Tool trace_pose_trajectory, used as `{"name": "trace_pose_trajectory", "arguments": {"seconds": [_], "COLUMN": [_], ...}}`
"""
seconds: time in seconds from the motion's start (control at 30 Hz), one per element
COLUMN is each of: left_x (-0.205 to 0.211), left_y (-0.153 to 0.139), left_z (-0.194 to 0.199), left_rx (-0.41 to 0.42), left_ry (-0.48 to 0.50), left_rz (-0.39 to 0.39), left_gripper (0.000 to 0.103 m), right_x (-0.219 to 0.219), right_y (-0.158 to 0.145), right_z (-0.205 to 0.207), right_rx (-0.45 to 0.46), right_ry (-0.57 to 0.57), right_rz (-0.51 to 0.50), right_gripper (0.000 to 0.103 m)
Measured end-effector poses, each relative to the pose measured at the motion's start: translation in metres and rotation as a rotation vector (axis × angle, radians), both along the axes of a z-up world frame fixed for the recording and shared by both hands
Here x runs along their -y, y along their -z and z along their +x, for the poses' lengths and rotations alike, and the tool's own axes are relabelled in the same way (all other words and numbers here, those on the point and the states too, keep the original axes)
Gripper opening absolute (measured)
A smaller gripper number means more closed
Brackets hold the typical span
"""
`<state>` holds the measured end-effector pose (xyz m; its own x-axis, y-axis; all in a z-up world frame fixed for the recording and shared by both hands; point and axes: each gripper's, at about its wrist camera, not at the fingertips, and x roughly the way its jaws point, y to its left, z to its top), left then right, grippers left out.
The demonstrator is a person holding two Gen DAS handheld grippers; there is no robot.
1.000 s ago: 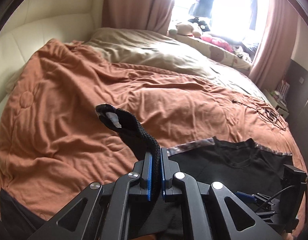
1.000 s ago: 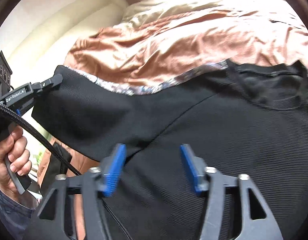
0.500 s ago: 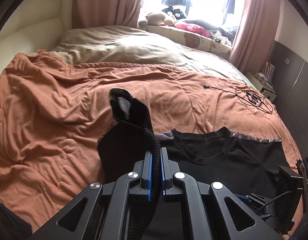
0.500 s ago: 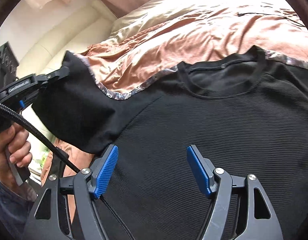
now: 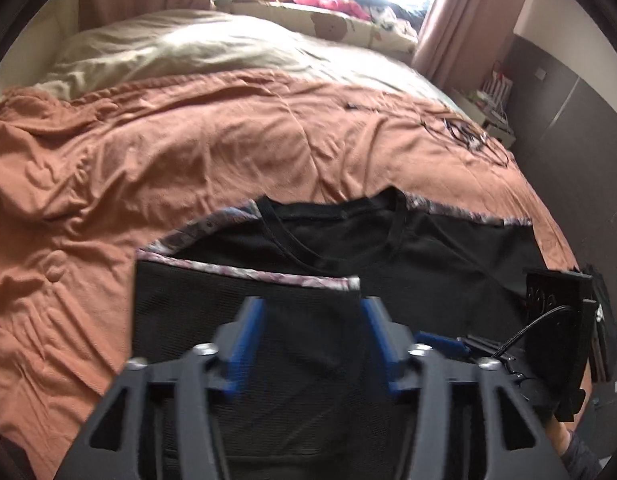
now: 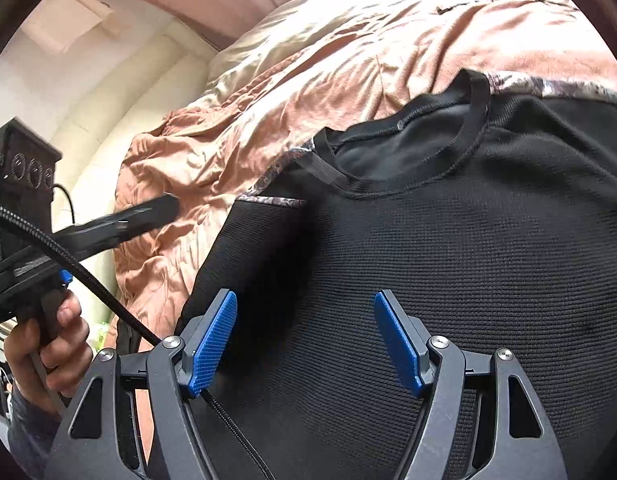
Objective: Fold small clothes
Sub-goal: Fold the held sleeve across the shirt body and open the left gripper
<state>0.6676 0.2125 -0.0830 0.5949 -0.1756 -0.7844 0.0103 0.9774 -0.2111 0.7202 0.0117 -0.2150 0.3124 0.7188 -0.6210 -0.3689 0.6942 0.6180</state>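
Observation:
A black ribbed top (image 5: 428,256) with patterned shoulder trim lies flat on the orange duvet (image 5: 188,152), neckline away from me. Its left sleeve (image 5: 244,304) is folded inward over the body, with the trim edge on top. My left gripper (image 5: 312,328) hovers open just above that folded sleeve, nothing between its blue pads. In the right wrist view the same top (image 6: 468,260) fills the frame, and my right gripper (image 6: 304,340) stands open over its middle, holding nothing. The left gripper's body (image 6: 120,224) and a hand (image 6: 52,352) show at the left.
A beige blanket (image 5: 188,48) covers the far half of the bed. Black cables (image 5: 468,136) lie on the duvet at the far right. Soft toys and clothes (image 5: 328,0) sit on the window ledge. Curtains, a dark wall and a small side shelf (image 5: 496,100) are on the right.
My left gripper carried the sleeve inward over the top's body, then opened and let it go. The sleeve now lies flat. The right gripper stayed open over the top.

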Motion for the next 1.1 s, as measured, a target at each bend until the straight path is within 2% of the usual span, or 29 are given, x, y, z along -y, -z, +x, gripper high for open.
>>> {"name": "trace_pose_trajectory", "arguments": {"seconds": [0.07, 0.17, 0.23, 0.33, 0.5, 0.6, 0.8, 0.9, 0.93, 1.1], "left_x": [-0.016, -0.039, -0.054, -0.078, -0.101, -0.105, -0.117, -0.123, -0.125, -0.135], "left_y": [-0.004, 0.004, 0.013, 0.032, 0.059, 0.074, 0.095, 0.107, 0.112, 0.116], "left_z": [-0.010, -0.017, -0.022, -0.032, -0.043, -0.046, -0.051, -0.056, -0.058, -0.068], "left_rx": [0.035, 0.014, -0.011, -0.052, -0.093, -0.120, -0.154, -0.185, -0.201, -0.219], "left_ry": [-0.037, -0.100, -0.136, -0.183, -0.218, -0.217, -0.229, -0.240, -0.246, -0.290], "left_rz": [-0.009, 0.024, 0.046, 0.027, 0.012, 0.034, 0.060, 0.062, 0.072, 0.068], "left_gripper": [0.063, 0.062, 0.048, 0.038, 0.037, 0.031, 0.024, 0.024, 0.024, 0.024], "right_x": [-0.003, -0.009, -0.016, -0.026, -0.041, -0.049, -0.067, -0.073, -0.074, -0.064], "right_y": [0.006, 0.016, 0.021, 0.025, 0.028, 0.030, 0.033, 0.032, 0.031, 0.028], "right_z": [0.002, 0.004, 0.005, 0.009, 0.017, 0.020, 0.024, 0.025, 0.026, 0.024], "right_rx": [-0.016, -0.041, -0.055, -0.065, -0.061, -0.054, -0.023, -0.001, 0.009, -0.021], "right_ry": [-0.002, -0.007, -0.020, -0.032, -0.025, -0.004, 0.029, 0.046, 0.059, 0.087], "right_rz": [0.009, 0.004, -0.012, -0.031, -0.070, -0.091, -0.185, -0.256, -0.287, -0.278], "right_gripper": [0.070, 0.070, 0.070, 0.070, 0.070, 0.070, 0.048, 0.021, 0.008, 0.007]}}
